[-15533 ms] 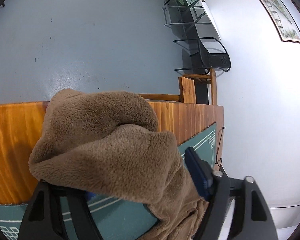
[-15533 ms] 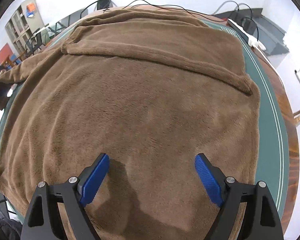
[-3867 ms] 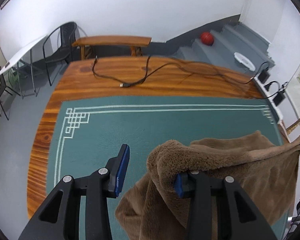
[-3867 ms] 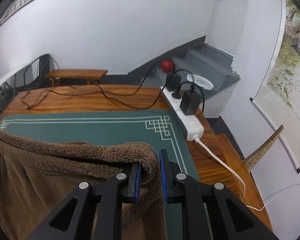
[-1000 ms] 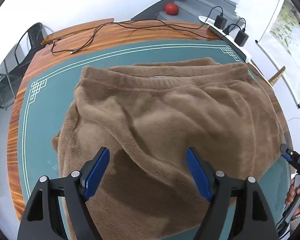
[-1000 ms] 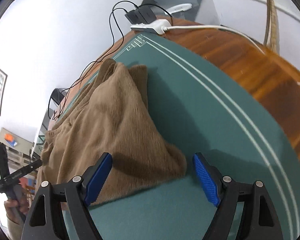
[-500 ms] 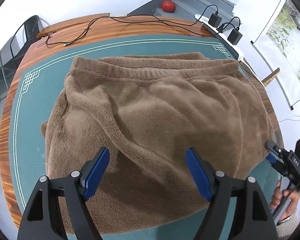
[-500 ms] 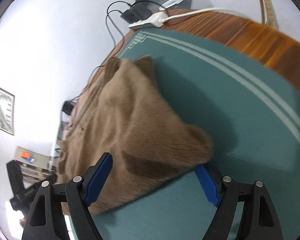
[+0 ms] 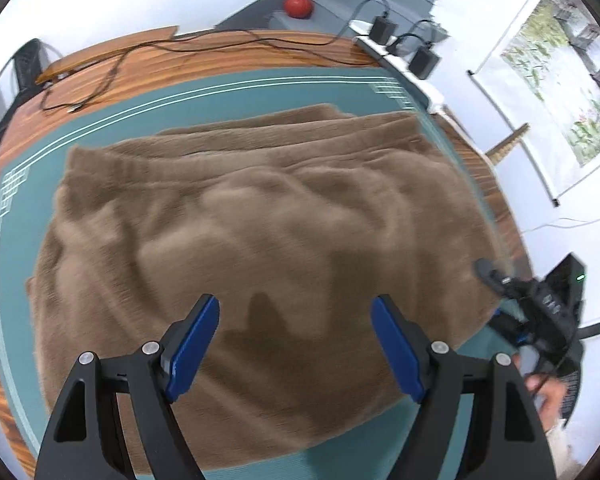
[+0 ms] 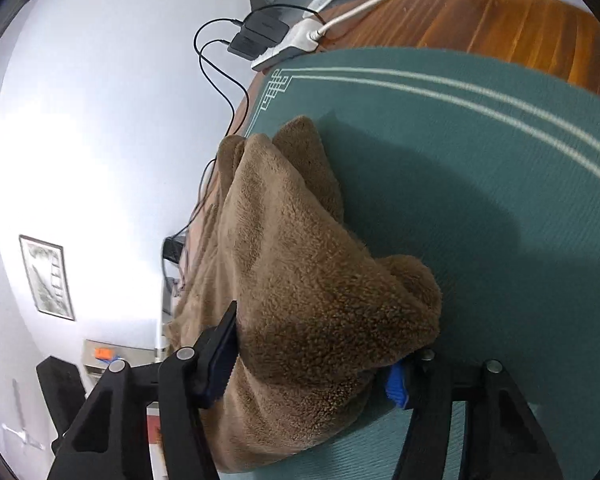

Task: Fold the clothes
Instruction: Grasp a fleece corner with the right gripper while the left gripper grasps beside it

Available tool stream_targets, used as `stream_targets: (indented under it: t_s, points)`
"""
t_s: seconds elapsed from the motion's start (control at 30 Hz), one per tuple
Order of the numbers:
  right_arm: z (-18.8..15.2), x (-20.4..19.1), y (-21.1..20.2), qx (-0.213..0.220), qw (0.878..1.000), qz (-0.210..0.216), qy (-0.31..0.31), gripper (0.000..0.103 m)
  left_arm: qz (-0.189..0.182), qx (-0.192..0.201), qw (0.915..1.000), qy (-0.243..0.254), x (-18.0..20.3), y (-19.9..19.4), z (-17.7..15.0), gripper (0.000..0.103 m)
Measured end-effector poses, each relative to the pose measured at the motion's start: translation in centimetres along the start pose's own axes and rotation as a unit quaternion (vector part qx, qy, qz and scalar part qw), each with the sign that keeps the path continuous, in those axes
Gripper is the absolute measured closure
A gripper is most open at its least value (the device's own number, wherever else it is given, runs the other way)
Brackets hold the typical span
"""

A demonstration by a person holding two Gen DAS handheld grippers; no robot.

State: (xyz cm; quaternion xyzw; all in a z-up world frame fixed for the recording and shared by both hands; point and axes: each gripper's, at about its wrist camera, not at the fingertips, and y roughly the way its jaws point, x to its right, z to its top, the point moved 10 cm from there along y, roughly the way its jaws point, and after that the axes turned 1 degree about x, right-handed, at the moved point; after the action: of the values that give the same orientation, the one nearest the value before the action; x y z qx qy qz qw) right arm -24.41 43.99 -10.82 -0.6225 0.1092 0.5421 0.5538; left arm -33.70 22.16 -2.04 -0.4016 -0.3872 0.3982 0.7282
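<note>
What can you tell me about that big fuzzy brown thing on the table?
The brown fleece garment looks soft and plush. It lies folded in wrinkled layers on the green mat. The right gripper is closing its jaws around one bunched corner. The left gripper hangs above it, jaws wide, holding nothing.

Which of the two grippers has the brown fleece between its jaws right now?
The right gripper: its closing jaws straddle a corner of the fleece garment. The left gripper hovers open above it.

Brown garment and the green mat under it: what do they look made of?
Brown garment: looks like thick fleece or plush, matte; its surface is a short curly pile and it slumps in soft rolls. Green mat: probably woven or felt-like fabric, matte, with fine ribbing and printed pale border lines.
</note>
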Motion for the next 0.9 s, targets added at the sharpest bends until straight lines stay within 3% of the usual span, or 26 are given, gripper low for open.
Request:
stream_targets:
  t_s: [0.27, 0.33, 0.4, 0.57, 0.67, 0.9]
  points:
    - [1.3, 0.4, 0.0, 0.026, 0.999, 0.002, 0.025, 0.040, -0.069, -0.017, 0.9975, 0.001, 6.2, 1.1, 3.7, 0.021]
    - [1.4, 0.1, 0.4, 0.024, 1.000, -0.002, 0.017, 0.045, -0.071, -0.030, 0.9970, 0.004, 7.3, 2.2, 4.3, 0.021]
    - [1.2, -0.1, 0.7, 0.013, 1.000, -0.007, 0.000, 0.059, -0.074, -0.045, 0.9962, 0.002, 8.2, 3.2, 4.9, 0.021]
    - [0.7, -2.1, -0.5, 0.031, 0.996, -0.024, -0.076, 0.065, -0.106, -0.077, 0.9913, -0.014, 9.8, 4.9, 5.7, 0.021]
    - [0.1, -4.7, -1.3, 0.052, 0.985, -0.055, -0.158, 0.065, -0.112, -0.080, 0.9904, -0.008, 10.7, 5.1, 6.6, 0.021]
    - [-3.7, -9.3, -2.3, 0.105, 0.930, -0.123, -0.331, 0.065, -0.125, -0.113, 0.9857, 0.011, 13.0, 5.4, 8.6, 0.021]
